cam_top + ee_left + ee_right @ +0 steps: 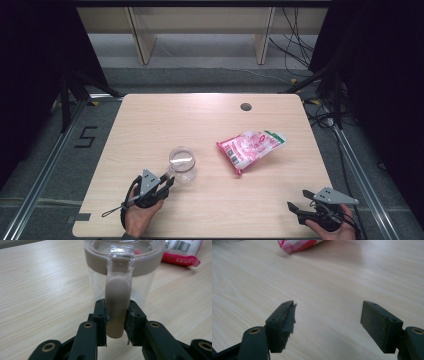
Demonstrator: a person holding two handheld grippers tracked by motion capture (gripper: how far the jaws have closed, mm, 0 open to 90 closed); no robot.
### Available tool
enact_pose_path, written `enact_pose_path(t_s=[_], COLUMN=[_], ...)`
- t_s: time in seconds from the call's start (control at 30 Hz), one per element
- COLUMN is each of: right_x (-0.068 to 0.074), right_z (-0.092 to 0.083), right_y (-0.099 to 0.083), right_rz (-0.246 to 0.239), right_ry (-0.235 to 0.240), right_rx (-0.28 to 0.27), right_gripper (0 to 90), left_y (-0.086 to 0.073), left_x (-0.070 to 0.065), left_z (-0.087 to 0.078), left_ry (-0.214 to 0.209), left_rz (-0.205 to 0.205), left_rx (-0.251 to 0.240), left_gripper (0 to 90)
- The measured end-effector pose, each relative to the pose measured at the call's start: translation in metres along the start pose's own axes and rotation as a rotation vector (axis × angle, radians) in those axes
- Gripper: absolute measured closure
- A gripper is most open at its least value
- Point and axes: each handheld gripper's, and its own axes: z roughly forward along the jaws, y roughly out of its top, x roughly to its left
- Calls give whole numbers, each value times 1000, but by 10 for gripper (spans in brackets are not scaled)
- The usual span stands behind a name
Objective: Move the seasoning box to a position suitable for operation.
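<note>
Worktop (150, 125): pale wood grain, rounded corners, small dark grommet hole (245, 106) near the far edge.

Snack bag (251, 146): pink-and-white plastic packet lying flat, right of centre. Long axis runs diagonally, green-trimmed end toward far right, pink sealed end toward the near side. Well apart from the cup.

Cup (182, 164): clear plastic, upright on the worktop, left of centre toward the near side. Long axis vertical, mouth up, a taupe band round the rim. Its handle (117, 307) is taupe, runs straight down the cup wall and points toward the person, at the left tongs.

Left tongs (117, 321): the pads sit either side of the handle's lower part. The pad on the left of the left gripper view touches it; on the other side a sliver of gap seems to show. No firm clamp visible.

Right tongs (328, 322): spread wide, nothing between them, low over bare wood at the near right corner. Torn tape hangs off one pad.
</note>
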Motion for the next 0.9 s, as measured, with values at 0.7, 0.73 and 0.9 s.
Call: enact_pose_path(t_s=[0.7,0.73,0.9], right_x=[0,0,0], right_z=[1,1,0], right_y=[0,0,0], right_rz=[-3,-4,-5], right_ry=[2,0,1], right_rx=[3,4,3], right_gripper=[284,284,284], left_y=[8,8,10], left_x=[15,14,13], left_z=[22,23,28], left_ry=[58,56,32], left_rz=[4,10,22], left_rx=[-19,-24,-30], left_gripper=[753,753,753])
